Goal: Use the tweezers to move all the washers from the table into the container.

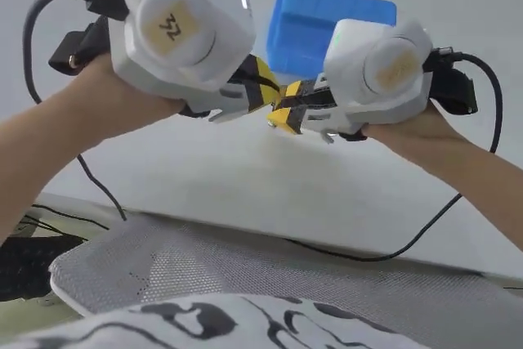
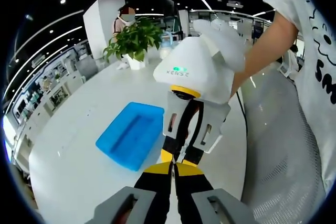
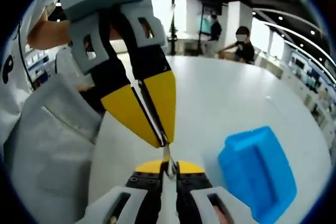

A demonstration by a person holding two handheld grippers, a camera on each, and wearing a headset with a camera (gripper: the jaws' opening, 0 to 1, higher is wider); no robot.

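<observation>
**Silvery tweezers (image 3: pixel 167 157) caught between two tools, tip to tip**

Thin and mostly hidden, seen as a short bright sliver in the right gripper view. Lower end pinched by the right tool (image 3: pixel 168 170), yellow tips closed on it. Upper end against the left tool (image 3: pixel 163 141), yellow tips pressed together. Impossible to tell whether that end is actually gripped or merely touched.

Both tools nose to nose in mid-air over the white tabletop (image 1: pixel 245 177). In the head view, left tool on the left in the left hand (image 1: pixel 106 91), right tool on the right in the right hand (image 1: pixel 409 128). Black cables (image 1: pixel 409 239) trailing from both.

Blue container (image 1: pixel 327 26) just beyond the meeting tips, flat on the tabletop, open side up, hollow visible in the left gripper view. Apart from tweezers and tools alike.

Farther out, a perforated grey panel (image 1: pixel 245 271) at the near edge of the tabletop. At the far edge, in the left gripper view, a leafy potted plant (image 2: pixel 134 38) in a white pot.
</observation>
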